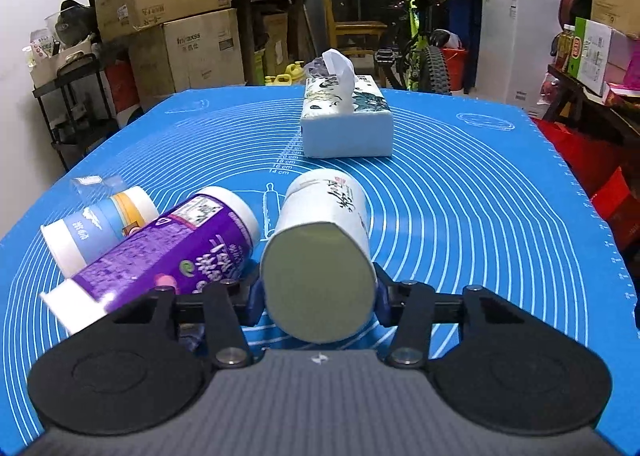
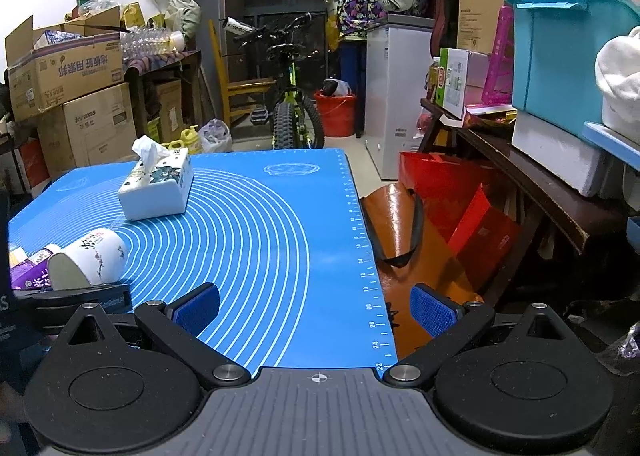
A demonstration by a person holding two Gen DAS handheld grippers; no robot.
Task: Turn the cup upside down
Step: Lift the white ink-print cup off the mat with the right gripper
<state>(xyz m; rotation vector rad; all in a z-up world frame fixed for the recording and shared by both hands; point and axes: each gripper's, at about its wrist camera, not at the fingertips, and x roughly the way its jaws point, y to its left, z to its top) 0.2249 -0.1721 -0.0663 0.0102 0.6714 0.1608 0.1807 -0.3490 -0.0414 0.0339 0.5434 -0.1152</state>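
A white paper cup [image 1: 320, 252] with black calligraphy is held tilted on its side in my left gripper [image 1: 320, 292], its flat base facing the camera and its mouth pointing away. The blue pads [image 1: 256, 302] press on both sides of the cup near its base, just above the blue mat [image 1: 480, 215]. The same cup shows in the right wrist view [image 2: 86, 258] at the far left. My right gripper [image 2: 316, 314] is open and empty over the mat's right front edge.
A purple cup [image 1: 160, 252] and a light blue cup [image 1: 100, 228] lie on their sides left of the held cup. A tissue box [image 1: 346, 119] stands farther back on the mat. Red bags [image 2: 460, 215] and clutter sit right of the table.
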